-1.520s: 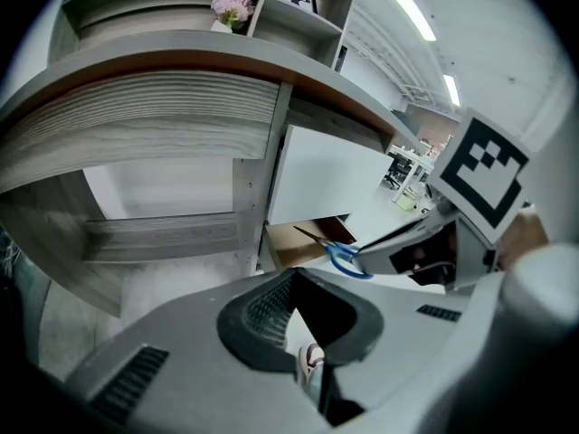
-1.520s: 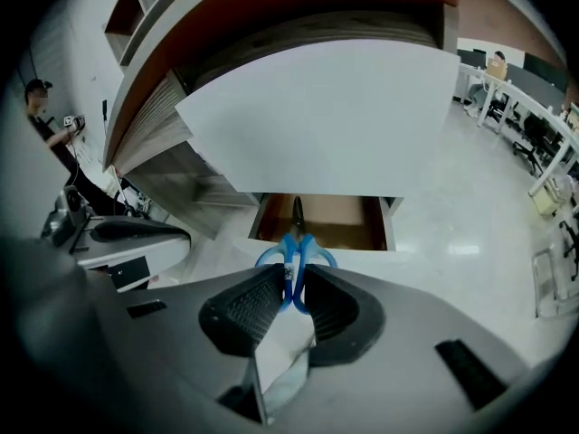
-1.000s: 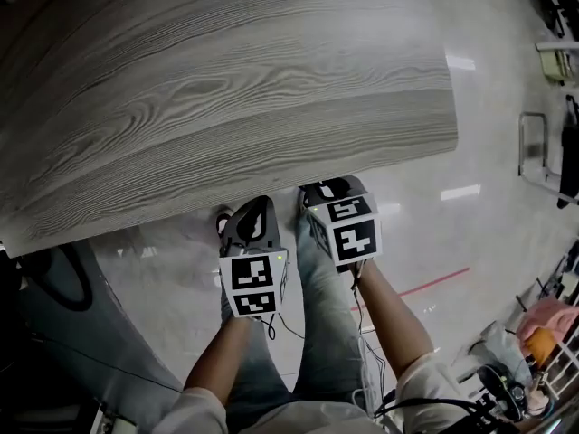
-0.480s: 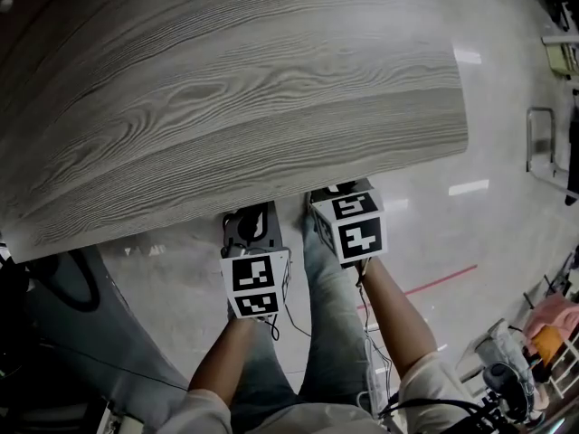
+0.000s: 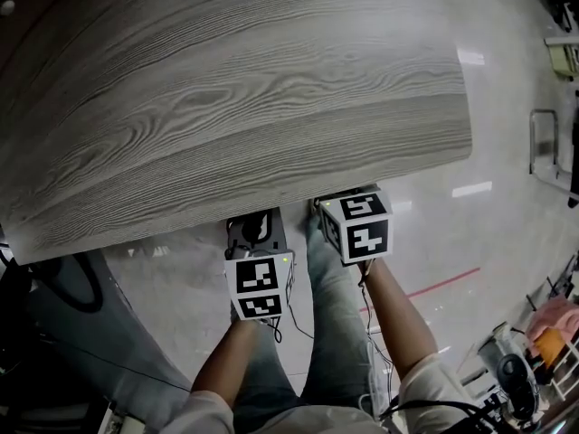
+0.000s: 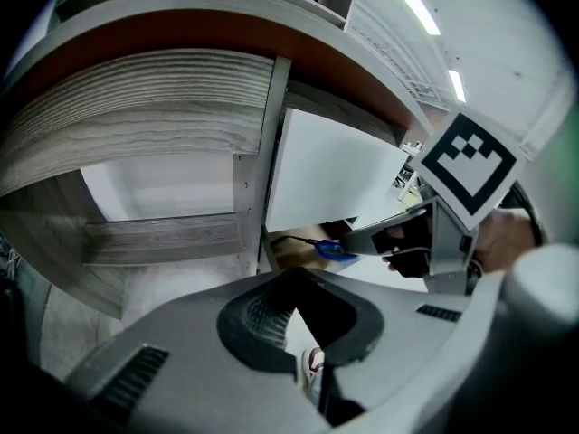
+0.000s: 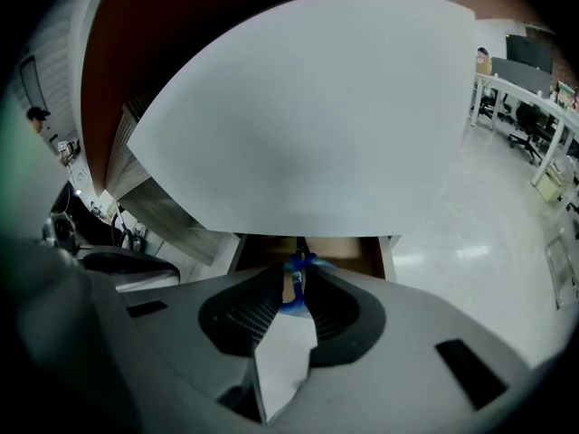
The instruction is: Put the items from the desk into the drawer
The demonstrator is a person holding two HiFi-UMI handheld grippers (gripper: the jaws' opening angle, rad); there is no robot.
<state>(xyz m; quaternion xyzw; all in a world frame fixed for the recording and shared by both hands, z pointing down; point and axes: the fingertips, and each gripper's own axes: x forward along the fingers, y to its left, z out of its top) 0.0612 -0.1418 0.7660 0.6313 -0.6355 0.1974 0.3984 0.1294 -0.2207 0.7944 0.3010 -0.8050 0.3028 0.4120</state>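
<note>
Desktop of grey wood-grain board [image 5: 226, 107] overhangs both grippers; a flat white panel [image 7: 308, 125] looms just beyond the jaws of the right gripper [image 7: 294, 289], which pinch a slim blue-handled tool [image 6: 333, 249], while the left gripper [image 6: 294, 283] has its jaws together, empty.

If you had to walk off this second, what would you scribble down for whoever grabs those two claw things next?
Left claw: shut, holding nothing, under the desk edge.
Right claw: shut on a small blue item, held at what looks like the drawer, a brown opening beneath a white panel.
Done: the stretch of desktop in the head view carries no items.
Left: let the blue item go inside, pull back, probably shut the drawer. Also check the part of the desk that is out of view.
</note>
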